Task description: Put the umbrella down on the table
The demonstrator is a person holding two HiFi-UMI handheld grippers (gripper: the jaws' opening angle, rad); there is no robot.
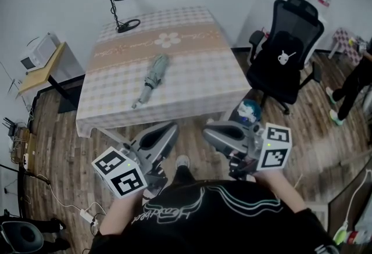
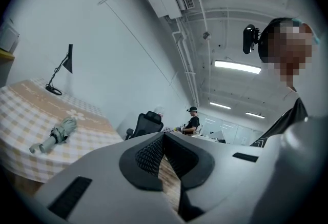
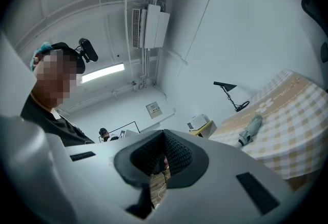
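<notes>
A folded grey-green umbrella (image 1: 152, 77) lies on the checked tablecloth of the table (image 1: 197, 81), handle toward the near left. It also shows in the left gripper view as the umbrella (image 2: 56, 133) and in the right gripper view as the umbrella (image 3: 251, 129), well away from both grippers. My left gripper (image 1: 171, 129) and right gripper (image 1: 209, 129) are held side by side close to my body, short of the table's near edge. Both point at the table. The left gripper's (image 2: 164, 138) jaws are shut with nothing in them. The right gripper's (image 3: 164, 136) jaws also meet, empty.
A black desk lamp (image 1: 119, 6) stands at the table's far left corner. A black office chair (image 1: 285, 55) sits right of the table, and a person (image 1: 354, 81) stands at the far right. A side desk with a microwave (image 1: 38, 52) is at left. Cables lie on the wood floor (image 1: 70, 203).
</notes>
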